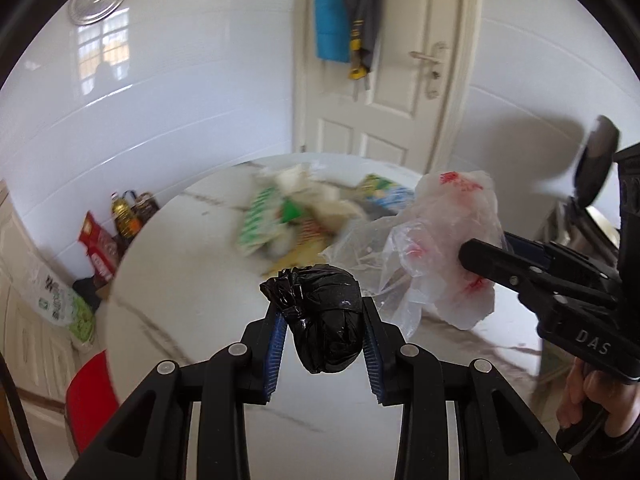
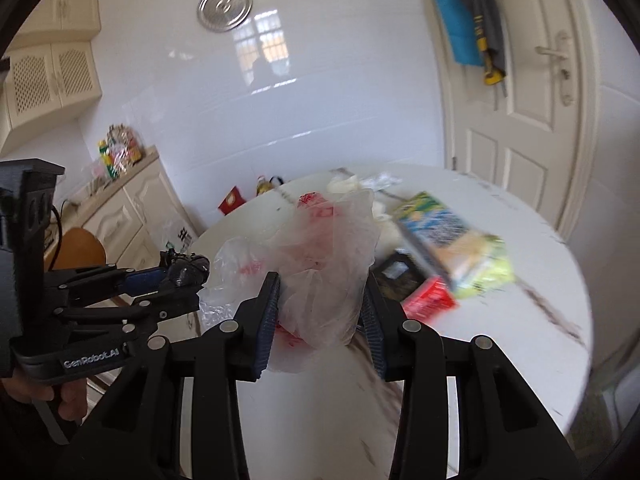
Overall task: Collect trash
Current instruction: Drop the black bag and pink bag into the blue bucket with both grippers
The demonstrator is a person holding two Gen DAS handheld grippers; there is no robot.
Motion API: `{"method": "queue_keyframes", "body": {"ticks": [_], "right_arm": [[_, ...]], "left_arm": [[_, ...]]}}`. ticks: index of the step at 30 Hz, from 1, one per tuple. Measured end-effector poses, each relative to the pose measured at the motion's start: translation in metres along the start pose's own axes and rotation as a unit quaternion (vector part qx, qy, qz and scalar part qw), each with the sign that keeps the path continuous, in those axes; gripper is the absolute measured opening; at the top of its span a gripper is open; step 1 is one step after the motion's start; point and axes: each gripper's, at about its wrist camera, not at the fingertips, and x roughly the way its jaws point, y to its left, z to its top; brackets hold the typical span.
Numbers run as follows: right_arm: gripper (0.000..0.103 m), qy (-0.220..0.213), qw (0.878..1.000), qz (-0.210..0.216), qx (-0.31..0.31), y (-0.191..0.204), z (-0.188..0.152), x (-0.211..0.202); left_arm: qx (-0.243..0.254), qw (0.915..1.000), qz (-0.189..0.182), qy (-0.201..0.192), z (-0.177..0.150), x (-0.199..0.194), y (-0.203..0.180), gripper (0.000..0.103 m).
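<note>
A round table (image 1: 168,280) with a glossy white top veined like marble fills the lower half of both views, and the trash still on it lies in a loose heap (image 1: 288,216) toward its far side: blurred green-and-white wrappers, crumpled pale paper, a box (image 2: 436,224) printed in green, yellow and blue, a flat red packet (image 2: 430,298) and a small dark square packet (image 2: 394,270); their print is too smeared to read. Behind the table stands a white panelled door (image 1: 384,112) with a metal lever handle, and blue, grey and yellow cloth hangs on it. Cream cabinets (image 2: 120,208) run along the side wall, and a shiny round metal lid (image 2: 225,7) hangs on the white tiled wall. On the floor by the table's far edge sit a bottle (image 1: 125,213) of yellow oil and a red bag (image 1: 98,248). The right gripper (image 2: 322,308) is pinching a thin, crinkled clear plastic bag (image 2: 320,256) with red printing, held up above the table; what the bag holds cannot be made out, and the red marks are illegible. The left gripper (image 1: 324,316) is clamped on a small wad of shiny black plastic (image 1: 324,312), a knotted and twisted lump, lifted clear of the tabletop and just beside the clear bag. Each gripper has black arms and blue ribbed pads. The right one's body reads "DAS" in the left view; the left one's reads "GenRobot.AI" in the right view. A hand (image 1: 592,396) grips the right handle.
</note>
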Motion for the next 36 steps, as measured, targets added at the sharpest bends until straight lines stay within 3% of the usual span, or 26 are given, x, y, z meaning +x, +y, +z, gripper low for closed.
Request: {"method": "queue_keyframes", "body": {"ticks": [3, 8, 14, 19, 26, 28, 31, 34, 36], "right_arm": [[0.038, -0.024, 0.999, -0.024, 0.014, -0.027, -0.009, -0.050], [0.038, -0.052, 0.991, -0.113, 0.045, -0.086, -0.041, -0.139], [0.038, -0.059, 0.971, -0.200, 0.114, -0.155, -0.102, -0.215], [0.039, -0.041, 0.955, -0.228, 0.183, -0.211, -0.152, -0.238], [0.040, 0.003, 0.942, -0.229, 0.246, -0.266, -0.196, -0.212], [0.052, 0.008, 0.941, -0.219, 0.256, -0.277, -0.199, -0.202], [0.059, 0.018, 0.941, -0.205, 0.268, -0.290, -0.201, -0.191], [0.064, 0.014, 0.942, -0.202, 0.269, -0.293, -0.197, -0.189], [0.068, 0.009, 0.941, -0.210, 0.267, -0.291, -0.194, -0.194]], "left_arm": [[0.026, 0.9992, -0.028, -0.002, 0.006, 0.003, -0.050, 0.032], [0.082, 0.9927, -0.088, -0.004, 0.010, 0.014, -0.153, 0.032], [0.158, 0.9765, -0.142, 0.036, -0.007, 0.046, -0.278, 0.032], [0.201, 0.9631, -0.154, 0.091, -0.030, 0.097, -0.356, 0.032], [0.222, 0.9526, -0.130, 0.163, -0.040, 0.192, -0.400, 0.035], [0.227, 0.9532, -0.113, 0.165, -0.036, 0.210, -0.398, 0.043], [0.230, 0.9573, -0.092, 0.150, -0.029, 0.216, -0.404, 0.066], [0.223, 0.9632, -0.085, 0.123, -0.024, 0.204, -0.401, 0.078], [0.219, 0.9678, -0.078, 0.096, -0.021, 0.186, -0.398, 0.080]]}}
